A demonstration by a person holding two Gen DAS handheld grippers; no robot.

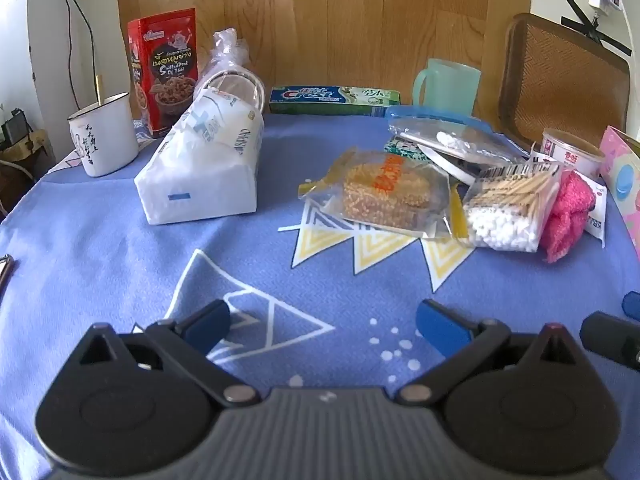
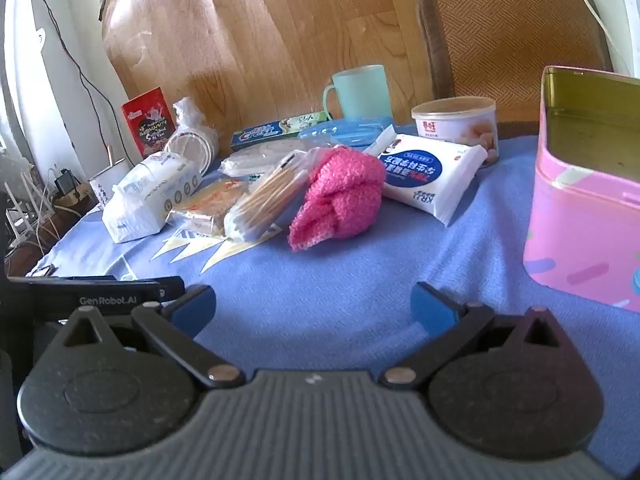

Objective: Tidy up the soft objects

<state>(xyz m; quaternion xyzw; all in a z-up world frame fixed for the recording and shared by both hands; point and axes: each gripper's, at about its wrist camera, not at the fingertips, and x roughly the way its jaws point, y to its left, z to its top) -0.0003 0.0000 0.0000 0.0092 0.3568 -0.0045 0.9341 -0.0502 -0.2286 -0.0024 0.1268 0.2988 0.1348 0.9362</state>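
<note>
A pink knitted cloth (image 2: pixel 340 194) lies on the blue tablecloth, also at the right in the left wrist view (image 1: pixel 568 212). A white tissue pack (image 1: pixel 204 168) lies left of centre and shows in the right wrist view (image 2: pixel 148 196). A white wet-wipe pack (image 2: pixel 430 168) lies behind the pink cloth. A bag of cotton swabs (image 1: pixel 510 208) and a bagged sesame cake (image 1: pixel 390 192) lie between them. An open pink tin (image 2: pixel 588 184) stands at the right. My left gripper (image 1: pixel 322 326) is open and empty above the cloth. My right gripper (image 2: pixel 312 306) is open and empty, short of the pink cloth.
A red snack bag (image 1: pixel 166 68), white enamel mug (image 1: pixel 106 138), toothpaste box (image 1: pixel 334 100), green cup (image 1: pixel 448 86), zip bag (image 1: pixel 448 138) and a small can (image 2: pixel 456 124) stand along the back. A wicker chair (image 2: pixel 512 36) is behind the table.
</note>
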